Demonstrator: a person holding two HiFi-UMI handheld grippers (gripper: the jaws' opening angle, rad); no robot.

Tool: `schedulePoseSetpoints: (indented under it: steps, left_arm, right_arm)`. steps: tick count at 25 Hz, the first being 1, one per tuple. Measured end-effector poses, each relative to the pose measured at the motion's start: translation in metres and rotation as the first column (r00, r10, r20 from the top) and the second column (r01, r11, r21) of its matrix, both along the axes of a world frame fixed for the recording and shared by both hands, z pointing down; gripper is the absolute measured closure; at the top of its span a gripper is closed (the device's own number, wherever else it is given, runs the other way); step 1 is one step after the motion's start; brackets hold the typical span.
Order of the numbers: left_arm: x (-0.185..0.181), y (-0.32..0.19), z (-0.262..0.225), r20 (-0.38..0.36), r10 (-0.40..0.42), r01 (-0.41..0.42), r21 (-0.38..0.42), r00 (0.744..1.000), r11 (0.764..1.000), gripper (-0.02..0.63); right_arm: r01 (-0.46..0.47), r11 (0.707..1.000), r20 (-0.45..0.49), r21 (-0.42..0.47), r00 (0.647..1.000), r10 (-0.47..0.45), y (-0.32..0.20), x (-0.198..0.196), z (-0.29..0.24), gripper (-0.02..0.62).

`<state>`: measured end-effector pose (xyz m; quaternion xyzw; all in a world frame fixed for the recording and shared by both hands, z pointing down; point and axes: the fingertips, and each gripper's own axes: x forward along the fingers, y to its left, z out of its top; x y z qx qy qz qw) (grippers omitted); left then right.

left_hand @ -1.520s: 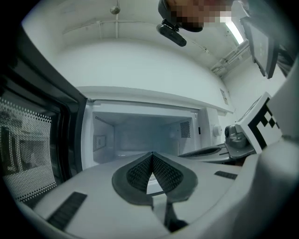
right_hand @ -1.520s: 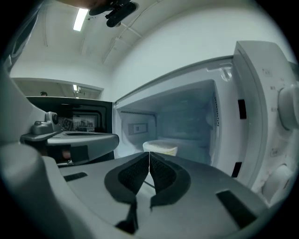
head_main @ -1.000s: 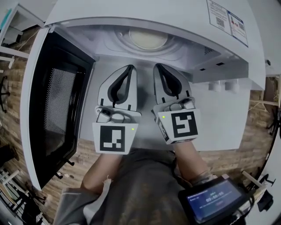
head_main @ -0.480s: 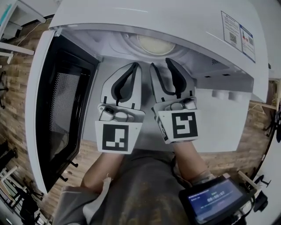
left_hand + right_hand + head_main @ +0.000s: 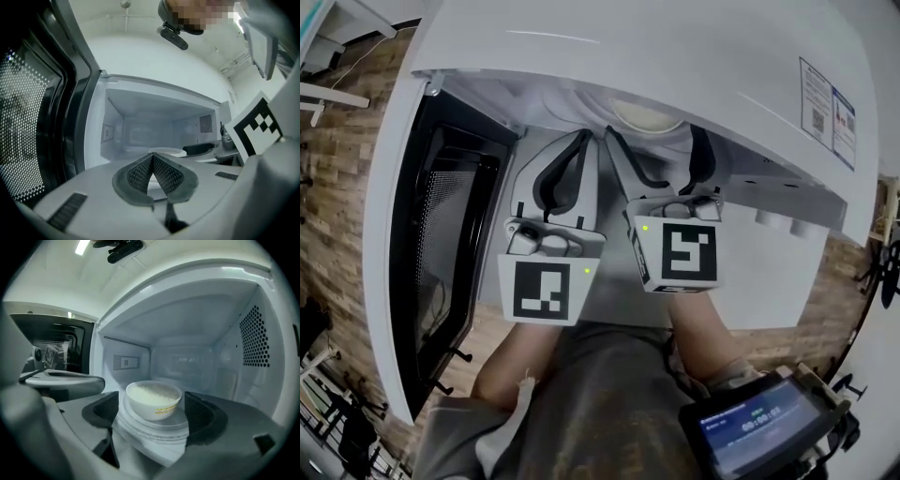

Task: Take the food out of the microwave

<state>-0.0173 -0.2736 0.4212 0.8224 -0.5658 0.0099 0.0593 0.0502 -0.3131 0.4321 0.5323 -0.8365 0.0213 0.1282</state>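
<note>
A white bowl of rice [image 5: 151, 392] stands on the glass turntable [image 5: 154, 432] inside the white microwave [image 5: 656, 56], whose door [image 5: 441, 244] hangs open at the left. In the right gripper view my right gripper [image 5: 152, 404] reaches into the cavity. Its jaws are opening, one on each side of the bowl, and the pads [image 5: 107, 411] stand clear of it. In the head view the right gripper [image 5: 661, 141] covers most of the bowl [image 5: 649, 117]. My left gripper [image 5: 152, 156] is shut on nothing at the cavity mouth, left of the right one [image 5: 578, 141].
The microwave's control panel with two knobs [image 5: 778, 220] is to the right of the cavity. The perforated right wall [image 5: 255, 338] and the ceiling close in round the bowl. A small screen device [image 5: 759, 427] hangs at the lower right. Wooden floor [image 5: 337, 216] lies below.
Both grippers have moved forward towards the microwave cavity. The right jaws went from shut to wide apart around the bowl. The left jaws stayed shut.
</note>
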Motion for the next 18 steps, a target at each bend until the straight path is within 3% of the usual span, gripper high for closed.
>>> schedulePoseSetpoints:
  steps: [8,18]
  left_arm:
    - [-0.009,-0.007,0.003,0.003,-0.014,0.014,-0.01,1.0,1.0,0.598]
    - [-0.007,-0.002,-0.002,0.007,-0.019,0.019,-0.005,1.0,1.0,0.598]
  right_arm:
    - [-0.013,1.0,0.012,-0.004,1.0,0.013,-0.026,-0.003,-0.002,0.118]
    - [0.011,1.0,-0.044,-0.009,0.999,-0.011,-0.011,-0.002,0.002,0.147]
